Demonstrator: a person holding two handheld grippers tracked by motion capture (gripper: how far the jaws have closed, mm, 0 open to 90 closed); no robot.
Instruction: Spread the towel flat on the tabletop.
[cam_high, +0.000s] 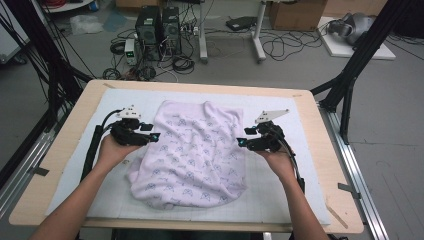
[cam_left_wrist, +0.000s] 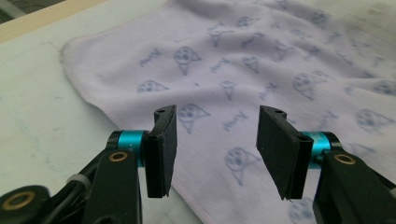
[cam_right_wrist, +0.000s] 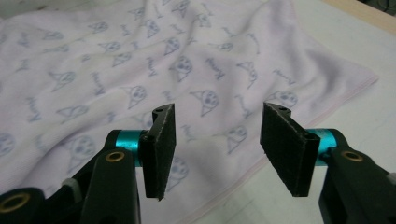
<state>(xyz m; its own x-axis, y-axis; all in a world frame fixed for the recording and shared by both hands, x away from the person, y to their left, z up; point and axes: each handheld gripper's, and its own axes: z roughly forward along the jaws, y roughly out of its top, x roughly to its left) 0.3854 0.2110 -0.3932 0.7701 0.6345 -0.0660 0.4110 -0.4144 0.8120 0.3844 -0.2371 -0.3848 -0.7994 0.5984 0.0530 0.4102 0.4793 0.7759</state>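
Observation:
A pale pink towel (cam_high: 192, 152) printed with small blue figures lies rumpled in the middle of the white mat (cam_high: 75, 165). My left gripper (cam_high: 156, 136) hovers at the towel's left edge, pointing right, open with nothing between its pads. In the left gripper view the towel (cam_left_wrist: 261, 70) spreads beyond the open left gripper (cam_left_wrist: 217, 149). My right gripper (cam_high: 241, 143) sits at the towel's right edge, pointing left, also open and empty. The right gripper view shows the towel (cam_right_wrist: 140, 70) and its hem past the open right gripper (cam_right_wrist: 217, 151).
The mat covers a wooden table (cam_high: 322, 150) with bare strips at its sides. Beyond the far edge, on the floor, stand computer towers (cam_high: 159, 27) amid tangled cables (cam_high: 280, 45). Black frame posts (cam_high: 357, 60) rise at both sides.

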